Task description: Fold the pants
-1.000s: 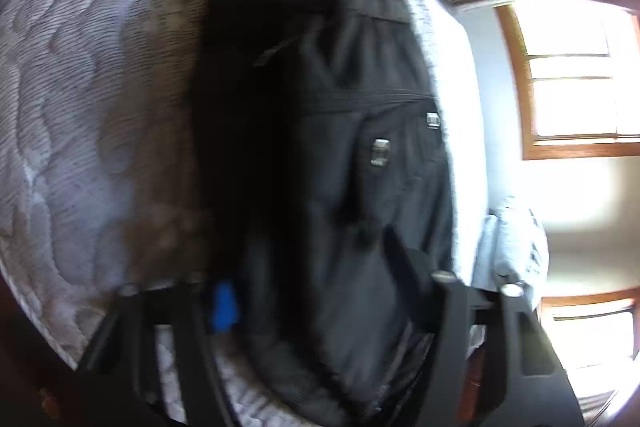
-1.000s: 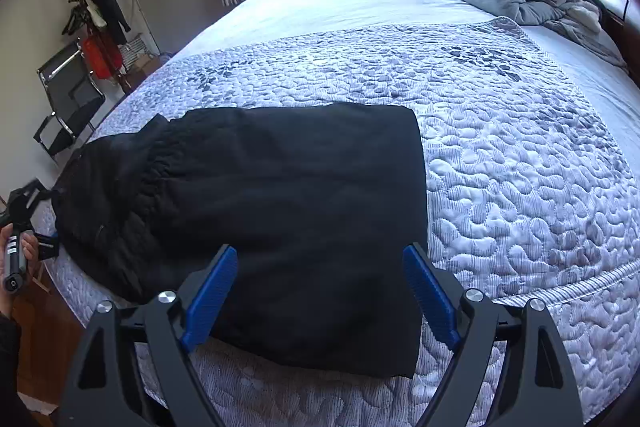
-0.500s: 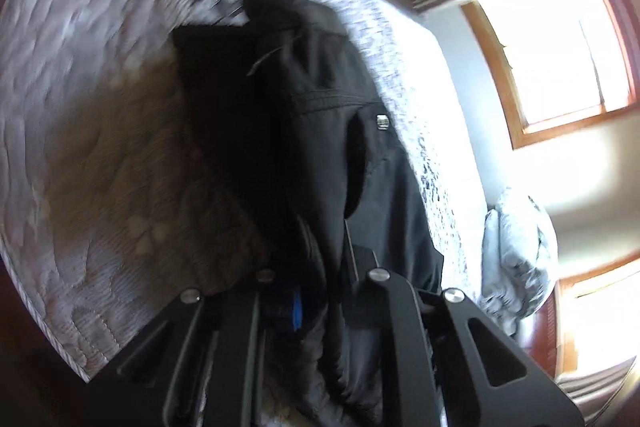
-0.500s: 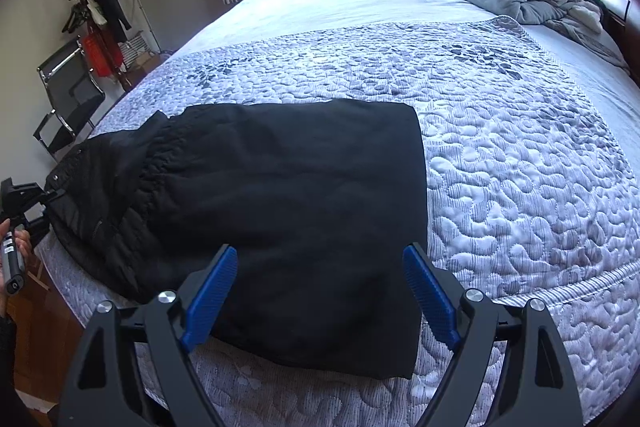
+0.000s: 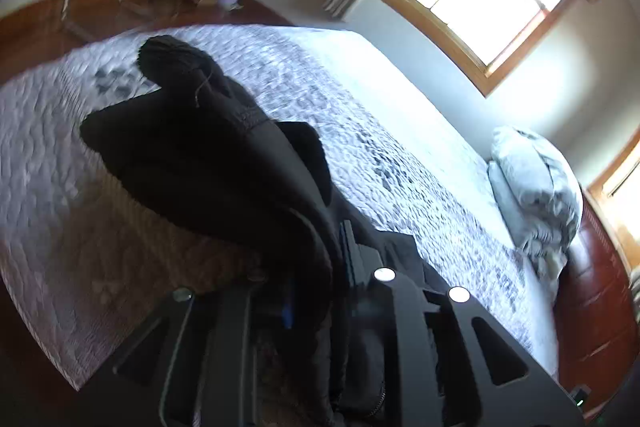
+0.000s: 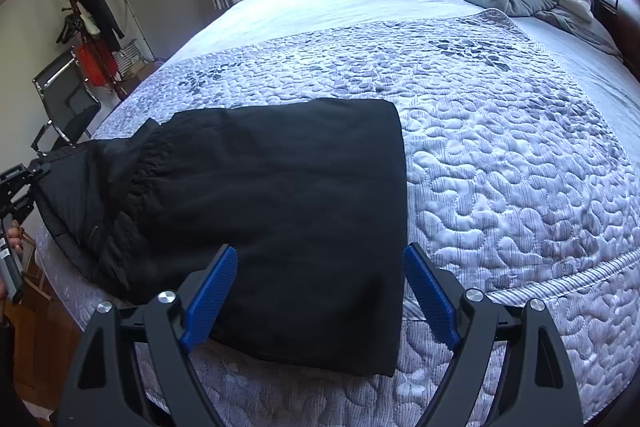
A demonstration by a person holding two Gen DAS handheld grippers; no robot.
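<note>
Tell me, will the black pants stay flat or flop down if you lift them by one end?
Probably flop. The black pants already sag and bunch where the left gripper pinches one end, so they look soft, not stiff. They seem light, since one end comes up on a small pinch. The cloth looks unlikely to slip on the quilted bedspread.

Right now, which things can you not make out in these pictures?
- Left tongs, left wrist view: pads buried in black pants cloth.
- Pants, right wrist view: near edge hidden behind right tongs.
- Person's hand: cut by the left edge.
- Bedspread, left view: blurred.
</note>
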